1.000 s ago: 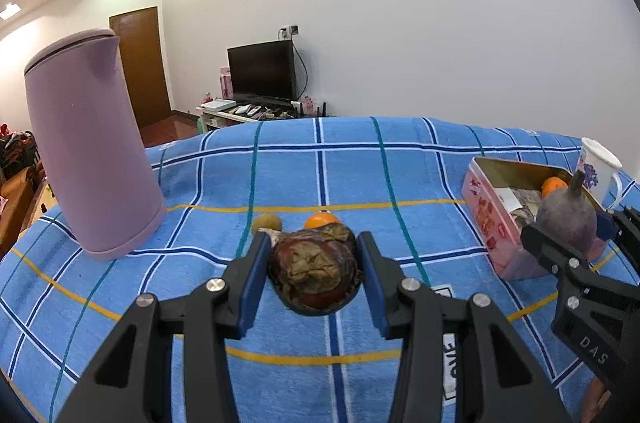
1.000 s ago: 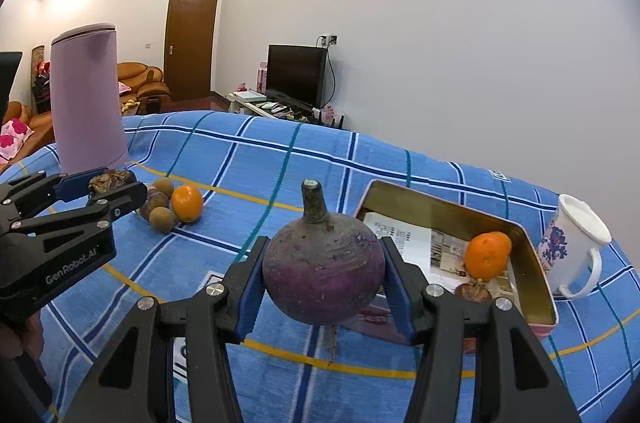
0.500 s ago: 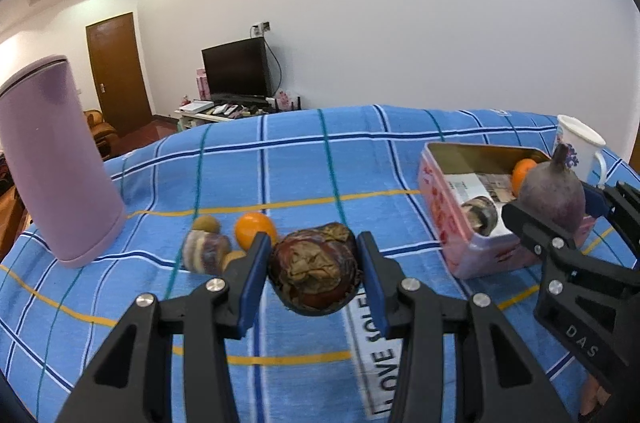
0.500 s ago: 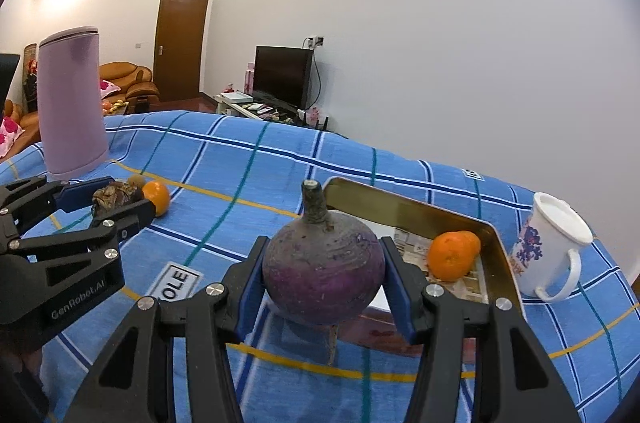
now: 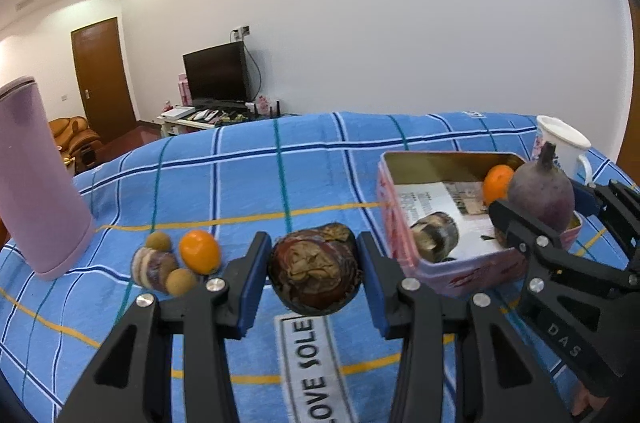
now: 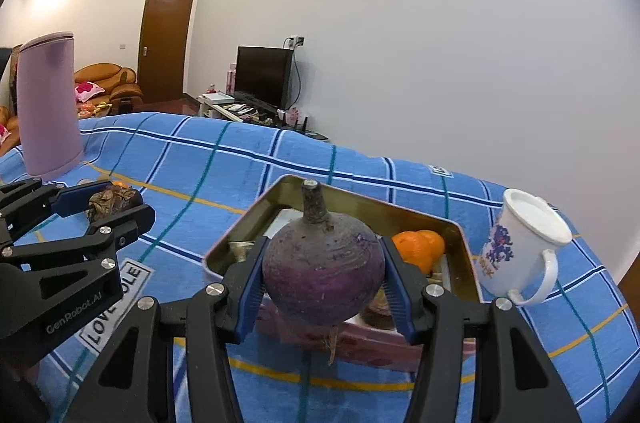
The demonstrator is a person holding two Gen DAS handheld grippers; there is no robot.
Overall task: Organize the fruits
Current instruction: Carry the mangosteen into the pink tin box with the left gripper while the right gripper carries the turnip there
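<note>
- My left tongs (image 5: 316, 277) pinch a dark, wrinkled, brownish fruit (image 5: 315, 274) between their blue pads, held above the blue checked cloth (image 5: 248, 183) that covers the desk.
- My right tongs (image 6: 324, 277) pinch a round purple turnip (image 6: 323, 273), stem up, just over the near edge of the pink tin (image 6: 464, 251).
- In the left wrist view the tin (image 5: 456, 269) sits just right of the left tongs, and the right tongs with the turnip (image 5: 540, 191) hang over its right end.
- Inside the tin lie printed paper, an orange (image 5: 497, 183) at the far right, and a striped brown fruit (image 5: 434, 235) at the near left.
- Left of the left tongs, a small cluster rests on the cloth: another orange (image 5: 199, 251), a striped round fruit (image 5: 154, 267), and two small tan fruits, all close together.
- A tall lilac jug (image 5: 36, 183) stands at the far left of the cloth.
- A white mug (image 6: 520, 255) with a blue pattern stands just beside the tin's right side.
- A label reading "LOVE SOLE" (image 5: 316, 363) lies on the cloth under the left tongs.
</note>
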